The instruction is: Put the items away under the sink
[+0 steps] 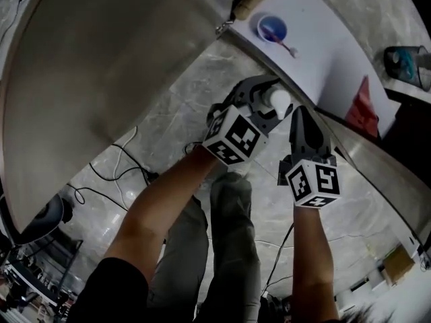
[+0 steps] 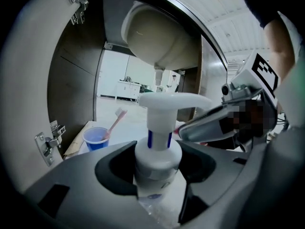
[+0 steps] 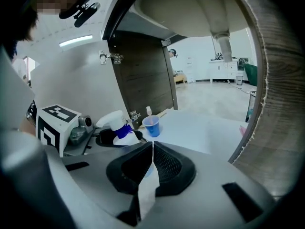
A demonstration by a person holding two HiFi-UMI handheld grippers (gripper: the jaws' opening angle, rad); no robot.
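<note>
Left hand-held gripper: jaws partway open, clamped on a white pump bottle with a blue collar. The bottle stood upright between the pads, its spout pointing right toward the other tool. In the head view the bottle's white top showed at the tip of the left hand-held gripper.

Right hand-held gripper: jaws closed together, with nothing seen gripped between them. It sat just right of the left one, tips near the bottle but apart from it. The head view had it level with the cabinet's front edge.

Ahead of both tools was the open cabinet under the sink, with a white floor panel. A blue cup stood on it beyond the left tool and slightly left, holding a toothbrush, head up. From the right tool the same cup was straight ahead, past the jaw tips.

A red thing lay on the panel beyond and right of the right tool; I couldn't tell what it was.

The sink bowl's underside hung above and ahead, with the drain pipe dropping from it.

The open cabinet door stood left of the left tool, hinges on the side wall.

The person's legs and cables on the marble floor were below and behind the tools.
</note>
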